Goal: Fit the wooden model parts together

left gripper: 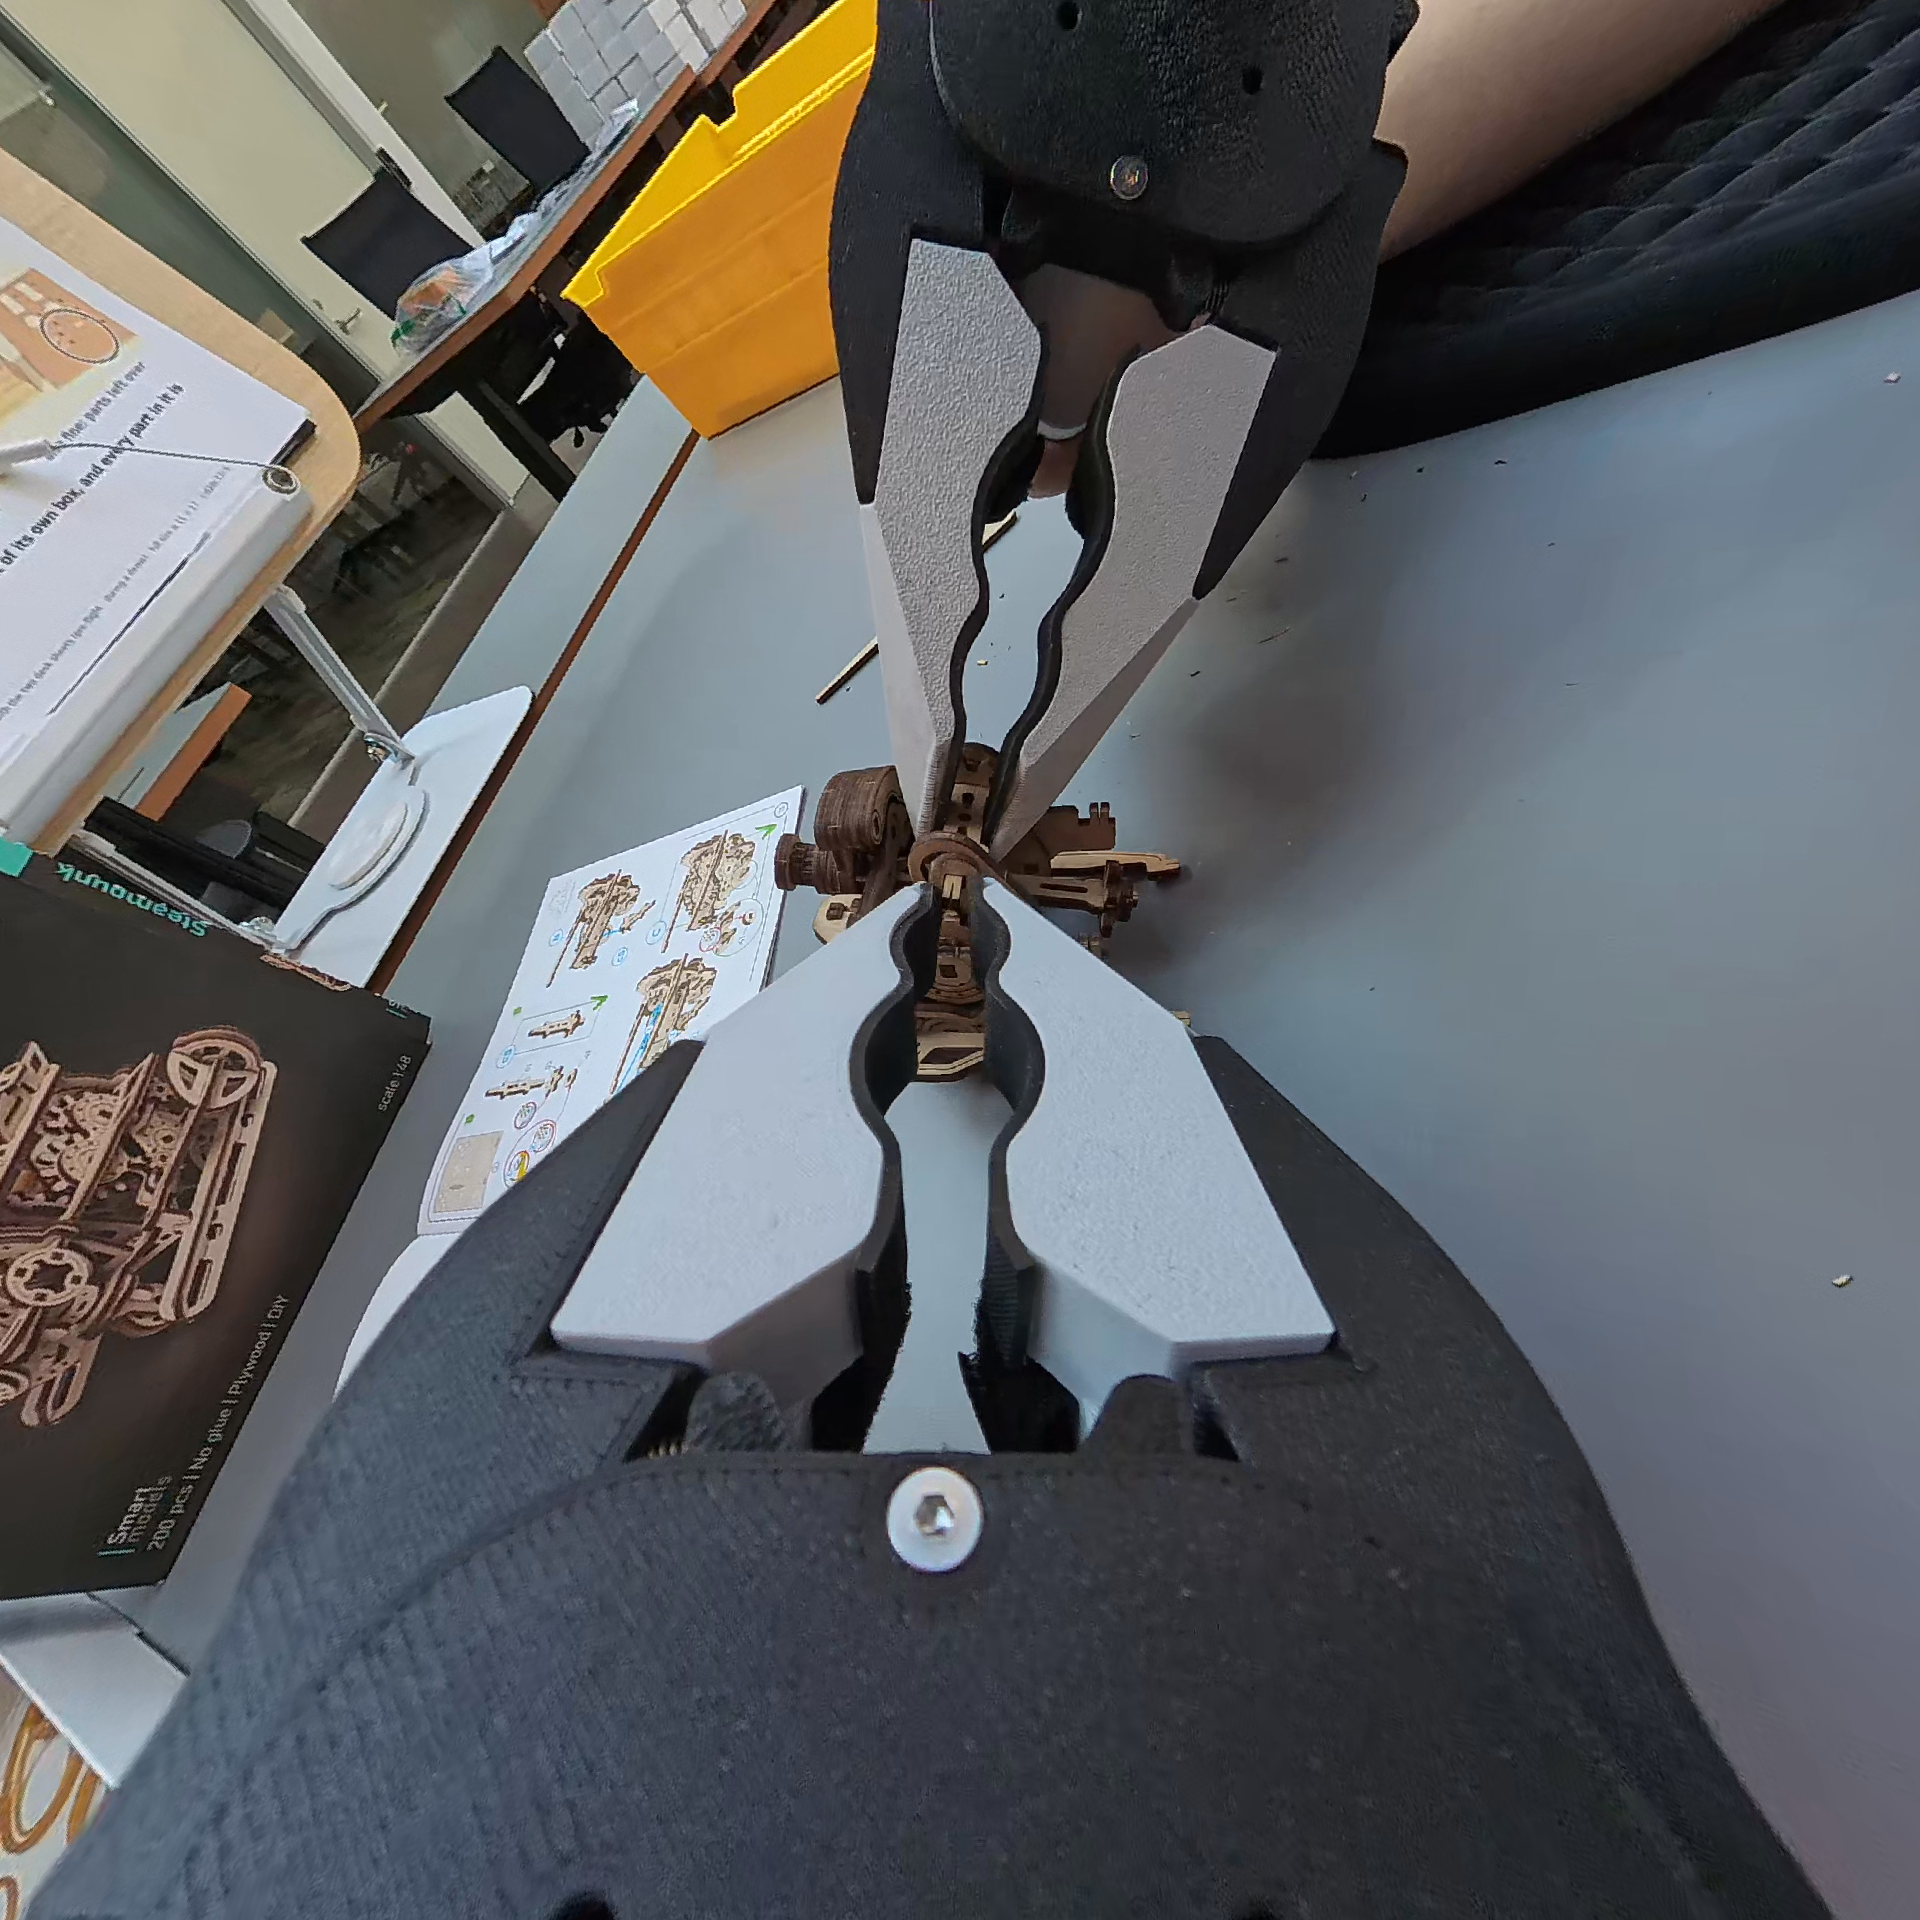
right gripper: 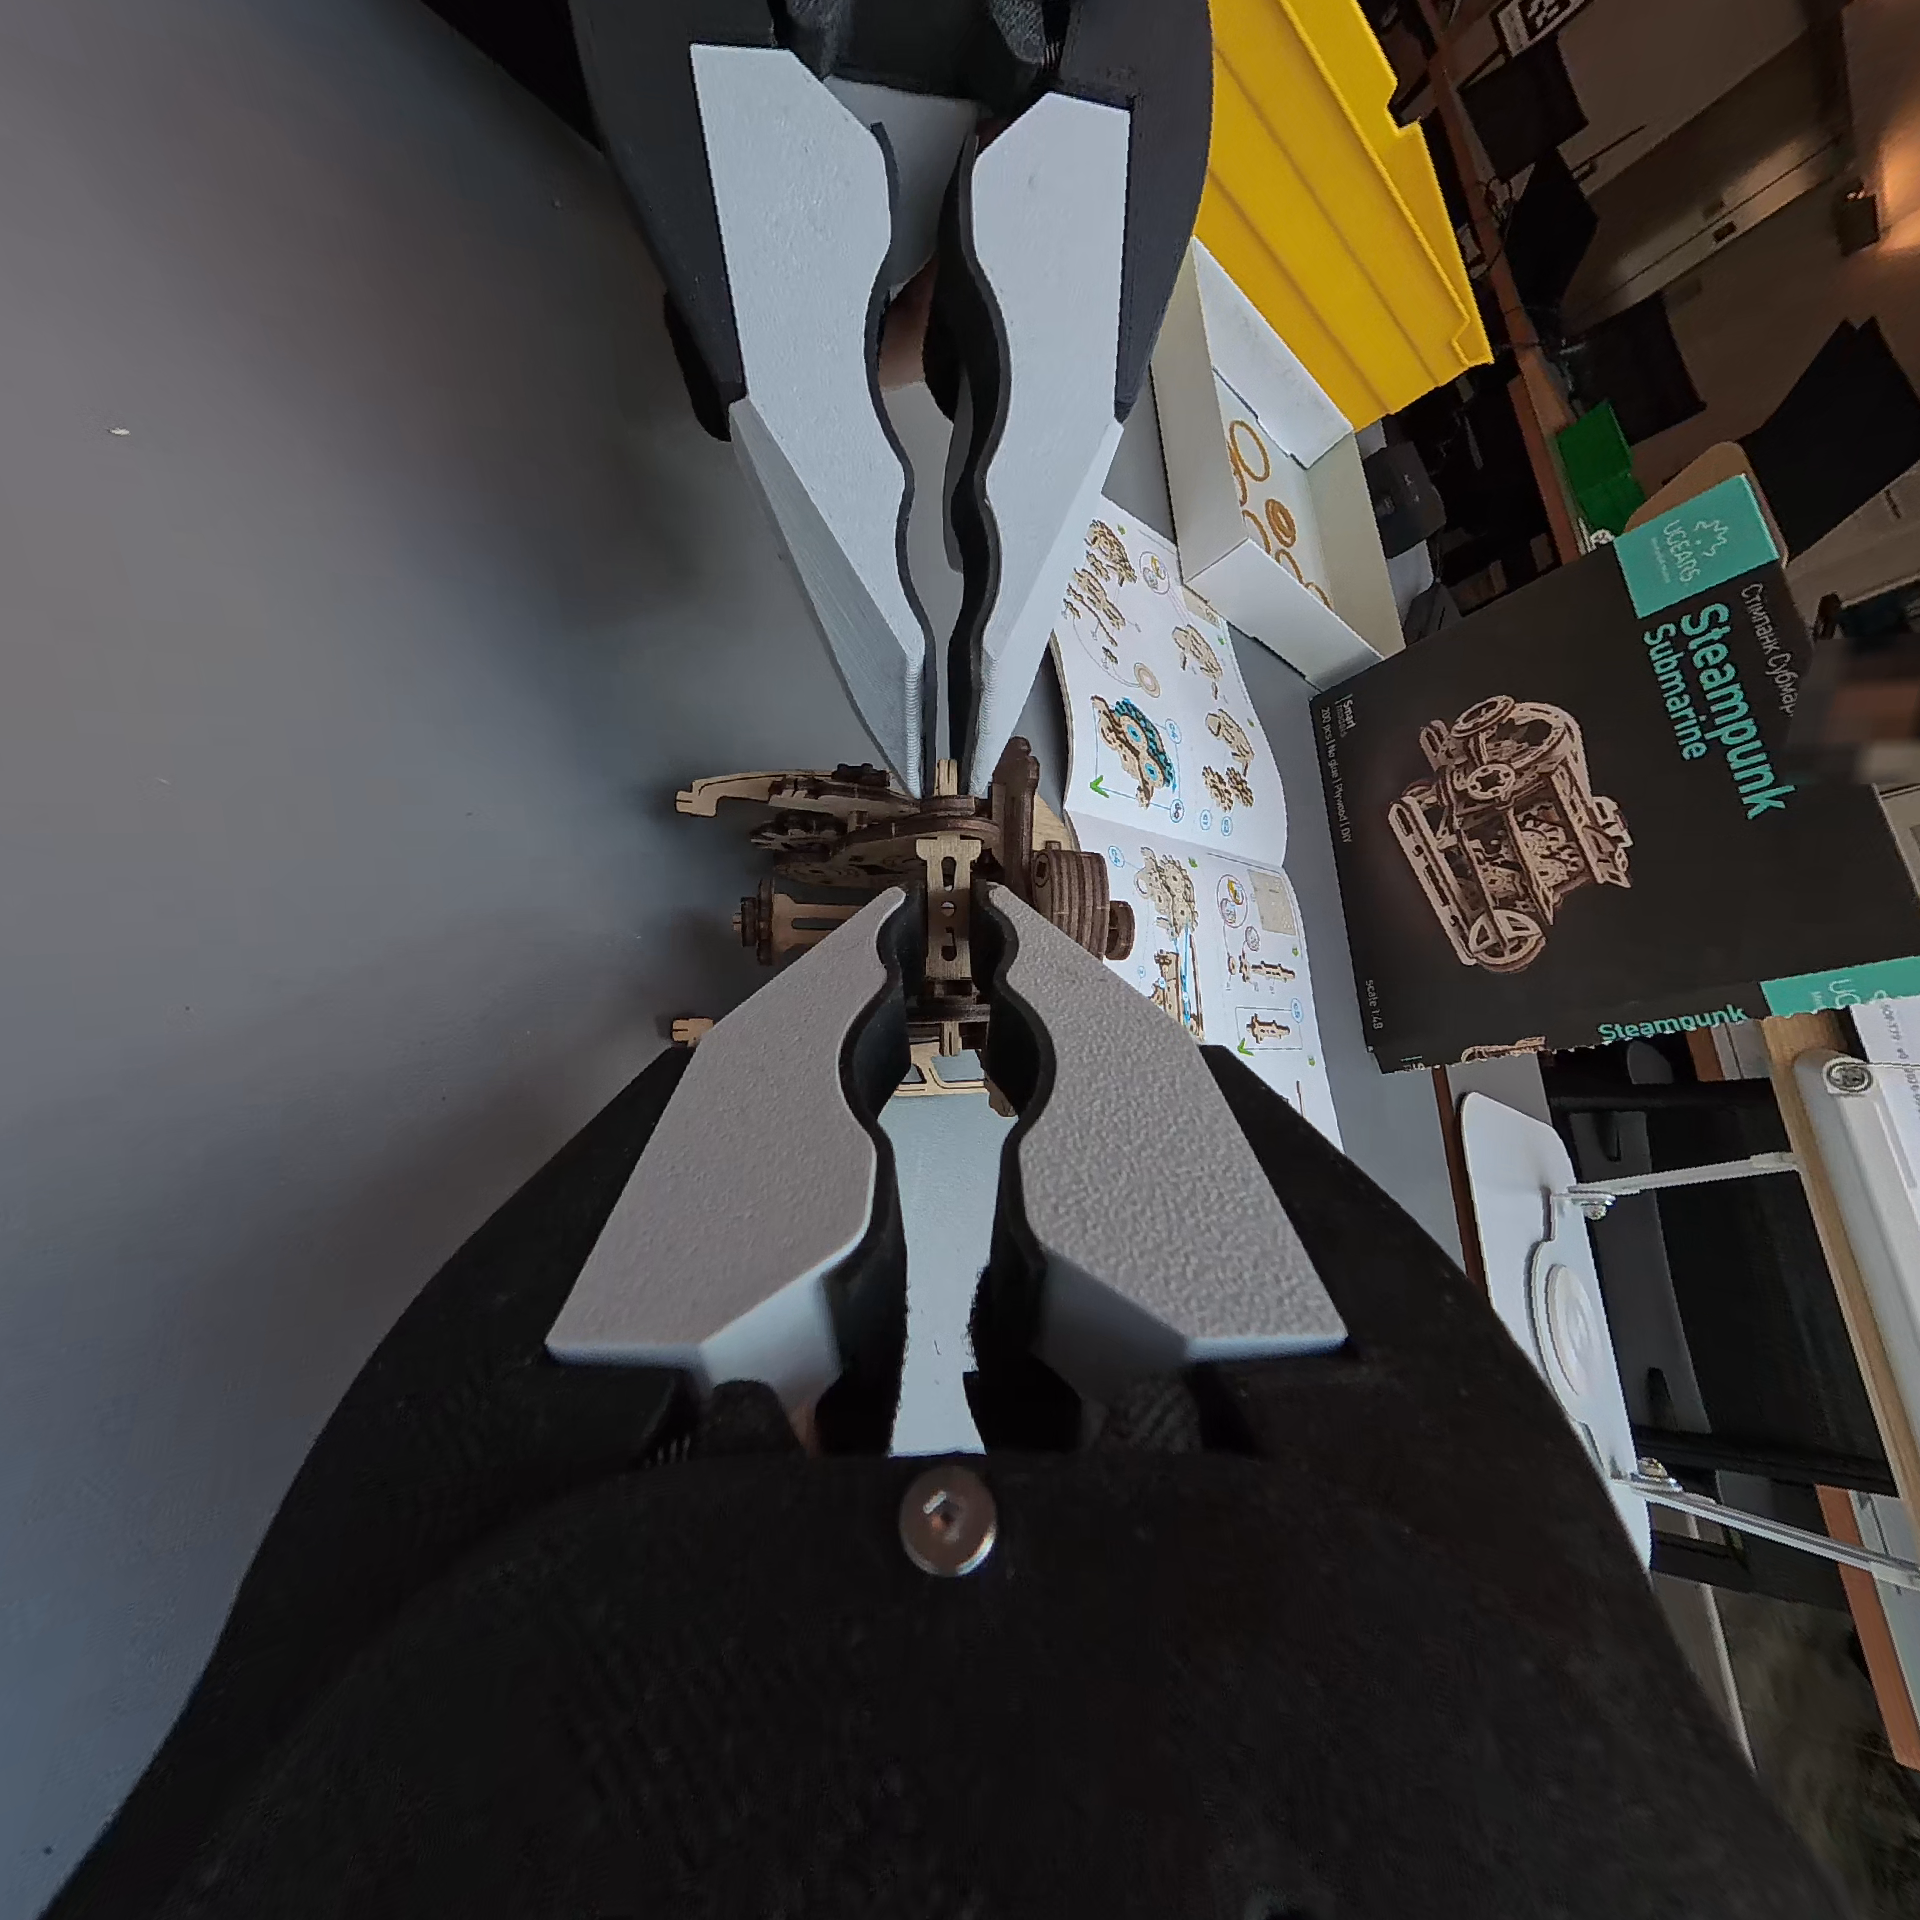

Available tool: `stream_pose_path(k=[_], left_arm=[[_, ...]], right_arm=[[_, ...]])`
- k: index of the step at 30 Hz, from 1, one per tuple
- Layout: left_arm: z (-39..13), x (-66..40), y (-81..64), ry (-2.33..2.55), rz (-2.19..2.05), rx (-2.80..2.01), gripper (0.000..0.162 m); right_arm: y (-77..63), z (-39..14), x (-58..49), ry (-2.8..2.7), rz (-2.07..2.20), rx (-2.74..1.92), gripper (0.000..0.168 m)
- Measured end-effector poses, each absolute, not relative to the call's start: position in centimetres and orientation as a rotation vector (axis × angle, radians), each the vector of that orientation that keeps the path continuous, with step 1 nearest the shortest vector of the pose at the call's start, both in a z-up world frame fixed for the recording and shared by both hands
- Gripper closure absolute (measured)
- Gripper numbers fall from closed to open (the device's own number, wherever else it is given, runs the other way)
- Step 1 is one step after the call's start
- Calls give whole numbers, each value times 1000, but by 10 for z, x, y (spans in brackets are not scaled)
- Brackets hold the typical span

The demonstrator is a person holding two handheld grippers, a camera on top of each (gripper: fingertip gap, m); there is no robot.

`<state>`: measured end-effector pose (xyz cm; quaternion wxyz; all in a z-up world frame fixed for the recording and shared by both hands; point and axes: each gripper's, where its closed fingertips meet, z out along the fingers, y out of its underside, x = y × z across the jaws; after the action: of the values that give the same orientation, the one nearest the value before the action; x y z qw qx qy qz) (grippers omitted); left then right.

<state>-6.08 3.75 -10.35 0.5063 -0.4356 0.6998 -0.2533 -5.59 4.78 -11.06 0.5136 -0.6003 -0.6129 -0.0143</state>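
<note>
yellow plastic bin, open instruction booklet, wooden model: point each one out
yellow plastic bin (left gripper: pixel 727 281), left wrist view, its side wall
open instruction booklet (right gripper: pixel 1174 727), right wrist view, upper page
wooden model (right gripper: pixel 1070 883), right wrist view, dark round stacked part

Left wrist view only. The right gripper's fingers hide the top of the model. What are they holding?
Observer: The right gripper clamps a pale holed strip that stands upright on the wooden model.
Operator: And mine?
Observer: The left gripper nips a small pale tab on the model's top.
Operator: Spare parts nearby?
Observer: An open white box with ring-shaped cut-outs sits between the instruction sheet and the yellow bin.
</note>
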Motion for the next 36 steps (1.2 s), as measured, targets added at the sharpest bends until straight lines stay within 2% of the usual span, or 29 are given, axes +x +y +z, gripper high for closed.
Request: stream_pose_path(k=[24, 36], left_arm=[[-105, -57, 31, 1678, -604, -1000, 160], [-104, -55, 36, 1671, -547, -996, 160]], right_arm=[[41, -109, -60, -1457, 40, -1491, 167], [49, -113, -56, -1470, 9, -1501, 163]])
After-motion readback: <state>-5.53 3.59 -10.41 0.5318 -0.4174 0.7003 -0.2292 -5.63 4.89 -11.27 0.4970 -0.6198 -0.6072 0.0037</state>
